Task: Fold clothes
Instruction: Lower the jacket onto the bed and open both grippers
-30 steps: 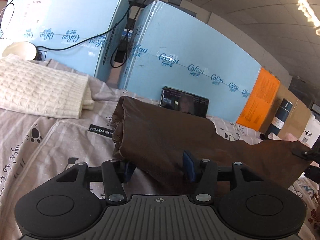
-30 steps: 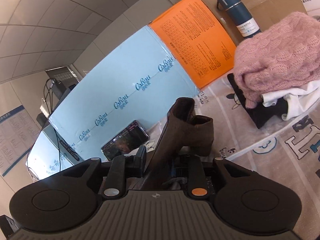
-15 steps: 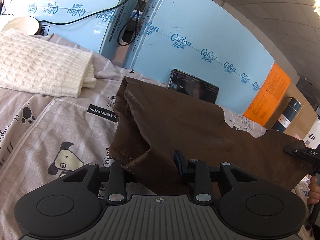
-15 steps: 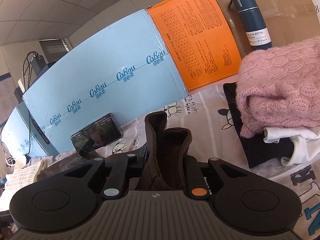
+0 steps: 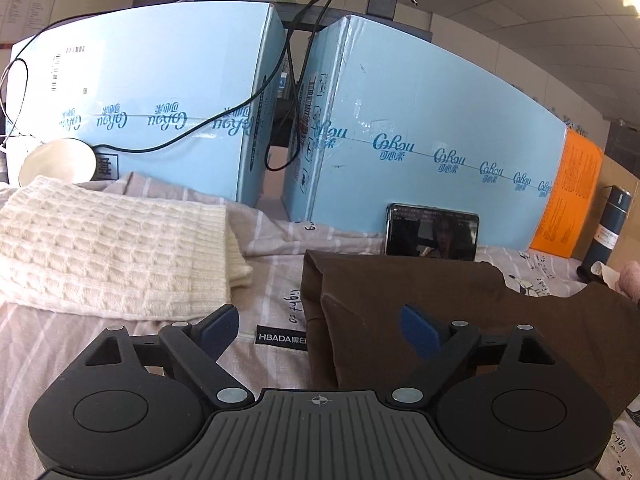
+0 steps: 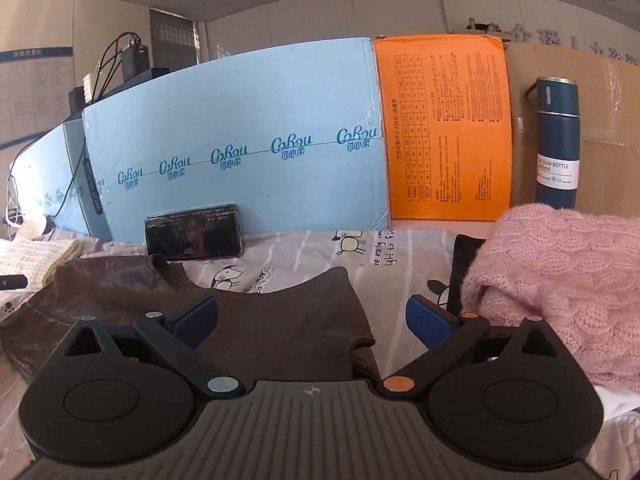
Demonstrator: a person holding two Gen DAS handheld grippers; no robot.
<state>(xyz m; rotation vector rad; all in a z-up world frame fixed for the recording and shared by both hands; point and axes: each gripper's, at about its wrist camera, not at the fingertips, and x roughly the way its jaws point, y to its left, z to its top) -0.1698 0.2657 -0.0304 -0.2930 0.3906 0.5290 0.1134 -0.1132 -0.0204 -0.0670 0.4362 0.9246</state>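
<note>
Brown garment (image 5: pixel 460 312) lies flat on the printed sheet (image 5: pixel 272 292), just in front of the phone (image 5: pixel 432 232) propped vs the blue boxes. L gripper (image 5: pixel 320 324) has just sprung its jaws wide, nothing clamped; the cloth's left edge lies under the gap. R gripper (image 6: pixel 312 316) has likewise just opened wide over the garment's right end, pads off the fabric. Cream knit (image 5: pixel 108 248) sits left of the phone, pink knit (image 6: pixel 560 288) right.

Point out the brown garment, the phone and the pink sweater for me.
brown garment (image 5: pixel 460 300): left wrist view, flat upper layer.
phone (image 6: pixel 193 233): right wrist view, middle of screen.
pink sweater (image 6: pixel 560 280): right wrist view, knit top.
</note>
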